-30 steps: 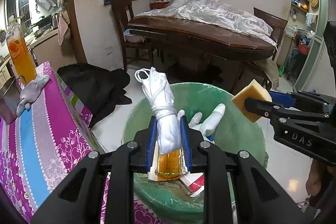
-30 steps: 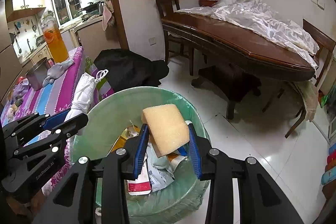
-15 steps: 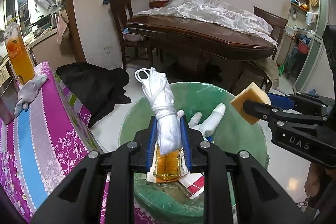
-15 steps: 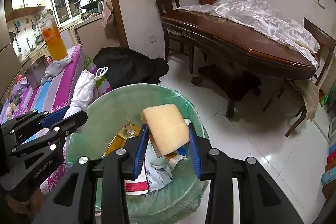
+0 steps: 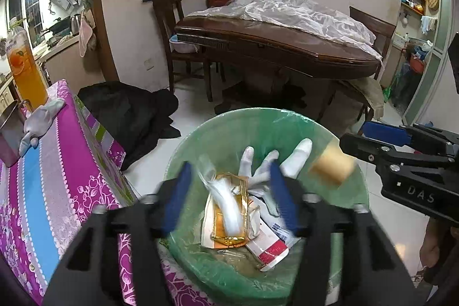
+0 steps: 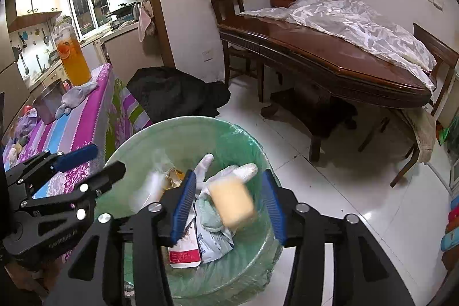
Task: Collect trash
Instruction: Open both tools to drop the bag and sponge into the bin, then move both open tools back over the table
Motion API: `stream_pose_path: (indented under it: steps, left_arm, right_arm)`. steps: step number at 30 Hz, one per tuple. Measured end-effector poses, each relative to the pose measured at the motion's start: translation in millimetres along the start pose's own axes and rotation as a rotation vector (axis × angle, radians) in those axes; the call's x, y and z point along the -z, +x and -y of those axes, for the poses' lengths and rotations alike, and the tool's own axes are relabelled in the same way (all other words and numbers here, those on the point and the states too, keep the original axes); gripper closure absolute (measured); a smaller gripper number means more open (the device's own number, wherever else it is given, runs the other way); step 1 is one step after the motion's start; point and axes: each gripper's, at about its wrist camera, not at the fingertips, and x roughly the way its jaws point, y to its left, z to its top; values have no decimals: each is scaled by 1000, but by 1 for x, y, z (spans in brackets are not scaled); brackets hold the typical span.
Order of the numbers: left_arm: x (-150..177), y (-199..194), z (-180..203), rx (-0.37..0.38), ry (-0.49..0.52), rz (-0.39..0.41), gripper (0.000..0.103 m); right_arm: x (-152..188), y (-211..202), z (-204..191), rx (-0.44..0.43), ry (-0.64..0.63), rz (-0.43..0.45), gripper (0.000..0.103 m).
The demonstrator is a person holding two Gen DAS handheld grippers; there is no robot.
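Blue-padded and blurred with motion, the left gripper [image 5: 229,194] is opening its jaws over the bin, and the white knotted bundle [image 5: 226,205] is a pale smear between the pads, touching neither, its long axis running roughly straight away from the camera and pointing down at the wrappers below. The right gripper [image 6: 229,200] is likewise opening, and the yellow sponge [image 6: 231,201] sits loose between its pads, tilted and blurred, apparently dropping. Both pieces lie directly under their own grippers, so the coming move probably turns only on clearing the green-lined bin [image 5: 200,134] rim. Just beyond, a white glove [image 5: 275,162] lies on the rubbish already inside. The left view shows the sponge from the side, off the right gripper's fingers; the right view alone shows the gap on both sides of it. Farther left stands the purple-clothed table [image 5: 43,177], with a grey cloth [image 5: 40,119].
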Motion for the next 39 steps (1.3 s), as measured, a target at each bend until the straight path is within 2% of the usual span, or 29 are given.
stream_pose_path:
  steps: [5,20,24,25,27,28,30,33,39]
  left_arm:
    - [1,1,-4,-14,-14,-8,37]
    - [1,-5,-8,-24,-29,-2,37]
    - [1,-9,-7,-27,-23,2,36]
    - [2,-11,-7,-28,-22,3,35]
    - [2,-18,-9,-33,-24,19,22]
    - [2,-23,-10,-39,-27,33,19]
    - [2,-33,-14,-44,-35,56,11]
    - [5,-49,-21,-62,-40,91,6]
    - [18,-78,-46,-109,-74,120,6]
  right_arm:
    - [2,-4,5,7,12,11,50]
    - [4,-12,6,12,14,27,41]
    - [4,-15,5,10,15,35,33]
    - [4,-17,5,6,14,46,28]
    - [5,-24,3,7,15,79,19]
    - [5,-27,2,11,15,92,15]
    - [8,-35,-2,16,19,124,11]
    - [13,-49,-8,9,23,167,7]
    - [24,-89,-34,-45,5,282,5]
